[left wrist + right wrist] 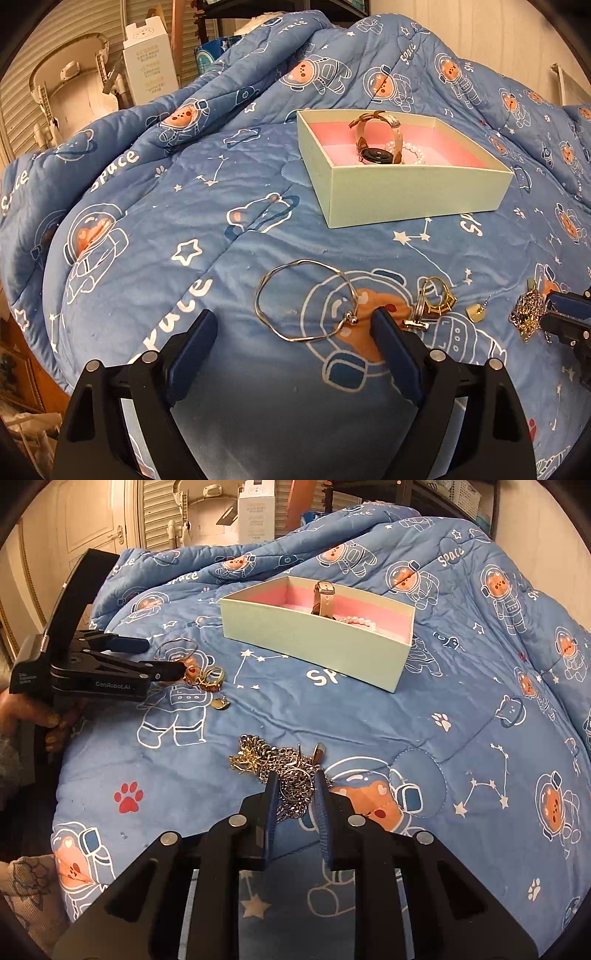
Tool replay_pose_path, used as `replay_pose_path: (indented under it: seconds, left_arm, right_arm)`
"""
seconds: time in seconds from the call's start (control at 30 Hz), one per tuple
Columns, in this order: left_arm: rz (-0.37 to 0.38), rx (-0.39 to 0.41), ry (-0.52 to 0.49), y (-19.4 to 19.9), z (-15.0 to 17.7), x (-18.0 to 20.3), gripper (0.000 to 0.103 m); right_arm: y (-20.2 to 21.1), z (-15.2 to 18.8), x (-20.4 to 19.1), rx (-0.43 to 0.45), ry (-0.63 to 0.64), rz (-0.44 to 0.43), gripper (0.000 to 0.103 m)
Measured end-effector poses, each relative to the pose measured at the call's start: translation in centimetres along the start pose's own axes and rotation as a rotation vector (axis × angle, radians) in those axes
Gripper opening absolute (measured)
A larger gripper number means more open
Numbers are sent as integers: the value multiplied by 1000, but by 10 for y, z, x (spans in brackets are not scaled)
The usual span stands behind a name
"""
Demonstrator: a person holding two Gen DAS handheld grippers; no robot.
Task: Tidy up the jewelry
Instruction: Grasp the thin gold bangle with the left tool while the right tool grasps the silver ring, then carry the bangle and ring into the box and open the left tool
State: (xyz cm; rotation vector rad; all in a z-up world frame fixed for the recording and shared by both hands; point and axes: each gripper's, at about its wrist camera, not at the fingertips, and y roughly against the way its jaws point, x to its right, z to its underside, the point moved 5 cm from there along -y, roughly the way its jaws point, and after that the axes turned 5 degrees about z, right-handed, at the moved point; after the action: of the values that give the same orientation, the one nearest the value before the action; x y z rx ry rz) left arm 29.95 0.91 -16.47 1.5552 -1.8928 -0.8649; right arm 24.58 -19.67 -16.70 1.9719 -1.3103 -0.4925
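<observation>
A pale green box [406,192] with a pink lining sits on the blue quilt and holds a watch [376,142] and a pearl bracelet [415,151]; the box also shows in the right wrist view [314,642]. A silver bangle [306,301] lies just ahead of my open left gripper [295,328]. Gold rings [434,301] and a small gold earring [476,314] lie to its right. My right gripper [295,779] is closed around a heap of silver and gold chains [280,768], which still rests on the quilt.
The blue astronaut quilt [184,206] covers the whole work surface and rises in folds at the back. A white carton [147,62] and a white plastic seat [70,85] stand behind it. The left gripper shows at the left of the right wrist view [162,657].
</observation>
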Motion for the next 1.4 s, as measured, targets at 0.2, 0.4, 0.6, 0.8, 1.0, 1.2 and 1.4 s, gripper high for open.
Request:
replay_pose_path:
  seconds: [0.2, 0.4, 0.6, 0.8, 1.0, 1.2, 1.4]
  left_arm:
    - [34, -8, -12, -4, -5, 8, 54]
    - [63, 7, 17, 1, -4, 6, 54]
    - [120, 25, 89, 13, 1, 2, 54]
    - [145, 45, 99, 31, 6, 11, 54]
    - [190, 82, 76, 53, 2, 32, 54]
    - [220, 116, 42, 69, -9, 50, 54]
    - [228, 144, 17, 79, -25, 58, 54]
  right_arm:
    - [3, -1, 7, 0, -47, -25, 20]
    - [4, -1, 7, -9, -64, -29, 20]
    - [5, -2, 6, -21, -85, -40, 20]
    - [6, -3, 3, -28, -88, -55, 20]
    - [12, -12, -3, -15, -90, -77, 20]
    - [22, -28, -8, 21, -89, -91, 20]
    - [26, -49, -6, 79, -131, -80, 20]
